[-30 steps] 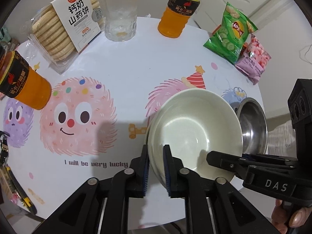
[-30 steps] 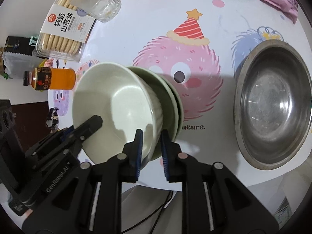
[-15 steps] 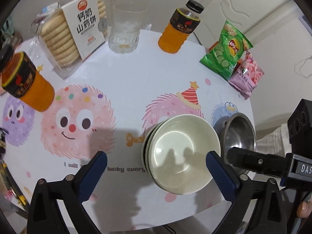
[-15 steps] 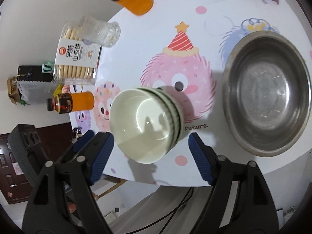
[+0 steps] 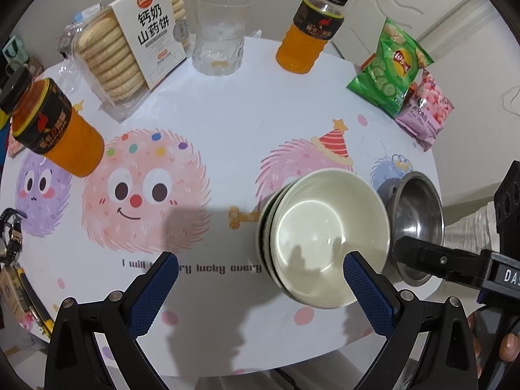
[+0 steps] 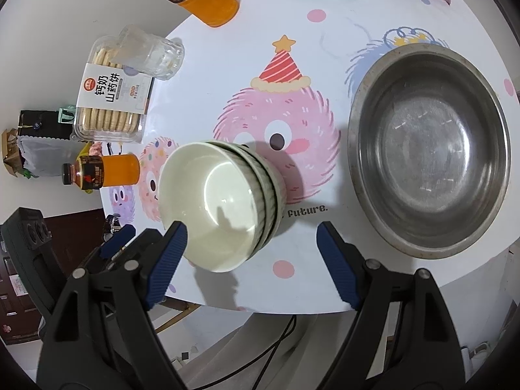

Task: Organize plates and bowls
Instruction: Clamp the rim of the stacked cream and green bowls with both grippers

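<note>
Letting go: we have just spread both the left gripper [image 5: 256,282] and right gripper [image 6: 252,261] wide, holding nothing | stacked ceramic bowls [image 6: 224,204] sit near the table's [image 6: 325,0] close edge, steel basin [image 6: 429,149] just right | a bump could tip them off.

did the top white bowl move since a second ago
Yes. The top white bowl was tilted up in both grippers; it now sits nested in the stack beside the steel basin, released by both.
</note>
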A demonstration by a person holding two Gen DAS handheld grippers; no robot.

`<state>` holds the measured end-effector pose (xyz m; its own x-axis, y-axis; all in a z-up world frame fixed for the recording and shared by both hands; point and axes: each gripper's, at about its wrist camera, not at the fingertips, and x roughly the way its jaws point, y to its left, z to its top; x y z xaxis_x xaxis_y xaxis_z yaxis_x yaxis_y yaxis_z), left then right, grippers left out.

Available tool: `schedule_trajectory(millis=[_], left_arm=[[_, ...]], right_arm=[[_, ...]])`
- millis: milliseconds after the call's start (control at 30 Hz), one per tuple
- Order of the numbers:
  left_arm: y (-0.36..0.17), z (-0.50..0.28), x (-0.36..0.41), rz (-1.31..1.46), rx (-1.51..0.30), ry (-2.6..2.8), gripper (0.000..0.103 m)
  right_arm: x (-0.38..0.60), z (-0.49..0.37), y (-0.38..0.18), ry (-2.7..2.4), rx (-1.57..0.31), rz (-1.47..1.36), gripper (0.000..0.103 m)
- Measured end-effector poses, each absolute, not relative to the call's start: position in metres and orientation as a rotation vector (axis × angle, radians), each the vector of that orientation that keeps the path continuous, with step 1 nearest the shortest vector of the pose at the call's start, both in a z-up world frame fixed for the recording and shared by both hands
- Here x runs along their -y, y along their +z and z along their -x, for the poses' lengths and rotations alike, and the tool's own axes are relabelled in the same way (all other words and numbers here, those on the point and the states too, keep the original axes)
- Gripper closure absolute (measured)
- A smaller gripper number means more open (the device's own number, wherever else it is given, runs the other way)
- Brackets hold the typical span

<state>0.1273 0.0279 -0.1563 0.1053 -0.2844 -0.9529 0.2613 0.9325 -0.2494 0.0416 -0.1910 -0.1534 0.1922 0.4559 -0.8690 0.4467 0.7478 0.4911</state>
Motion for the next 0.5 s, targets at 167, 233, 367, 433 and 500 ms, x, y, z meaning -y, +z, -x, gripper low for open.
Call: schedule_trajectory(millis=[167,233,367,433,500], left_arm=[[-0.164,-0.127,-0.031,0.028,-1.428,-0.387,0.0],[-0.166,-0.127,-0.031,0.024,-1.43,-0.384,0.0],[-0.17,-0.128,-0.029,0.023,-1.435,-0.382,0.0],[-0.174,-0.13,-0.028,0.022,-1.443,-0.377,0.0],[-0.179,-0.131,-0.027,0.022,-1.454,-0.374,0.0]], right_arm=[[0.19,-0.043,-0.158,0.007,-1.439,-0.786,0.021],[0.188,-0.044,-0.158,0.003,-1.447,-0.766,0.021],[0.184,-0.047,-0.158,0.011,-1.454,-0.726,0.021],[0.183,-0.049,-0.159,0.006,-1.454,-0.704,0.021],[0.183,-0.05,-0.16,0.005,-1.453,-0.697,0.021]])
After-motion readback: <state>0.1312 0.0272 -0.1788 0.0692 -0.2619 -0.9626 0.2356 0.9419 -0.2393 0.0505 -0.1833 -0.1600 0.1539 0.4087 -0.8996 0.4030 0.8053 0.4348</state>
